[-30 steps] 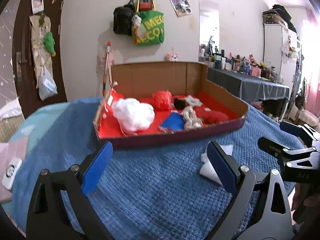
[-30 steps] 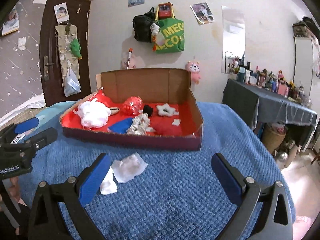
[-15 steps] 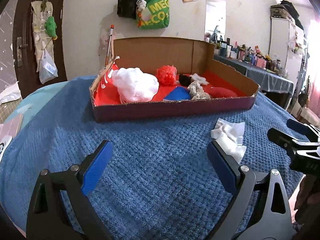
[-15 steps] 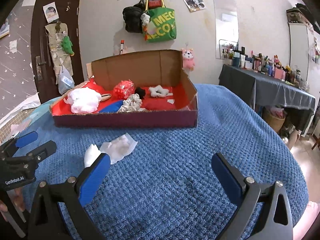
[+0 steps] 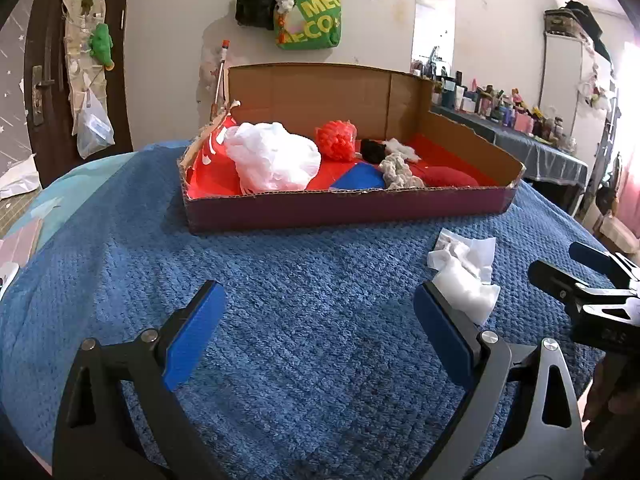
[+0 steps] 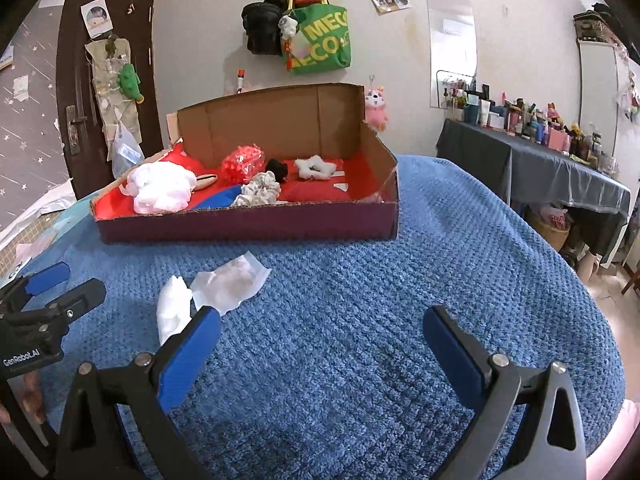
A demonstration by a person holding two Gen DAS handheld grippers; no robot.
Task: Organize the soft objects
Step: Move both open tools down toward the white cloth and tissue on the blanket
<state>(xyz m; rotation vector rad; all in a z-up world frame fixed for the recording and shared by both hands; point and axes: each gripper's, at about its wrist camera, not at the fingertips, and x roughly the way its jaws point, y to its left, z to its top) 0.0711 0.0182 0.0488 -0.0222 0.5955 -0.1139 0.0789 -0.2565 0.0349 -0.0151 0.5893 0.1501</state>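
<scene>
Both tools have dropped lower and nearer the white tissue (image 5: 464, 276).

Lighting: even indoor light, moderately bright; daylight glare blows out the right edge of the left wrist view. Shadows soft. Focus sharp centrally. Fisheye bending and black vignette at corners.

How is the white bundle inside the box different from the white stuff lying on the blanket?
The white bundle is one big, puffy heap inside the cardboard box; the white tissues are smaller, flatter, crumpled pieces lying outside it on the blue blanket. Both are white, soft and untouched by either hand-held gripper.
</scene>
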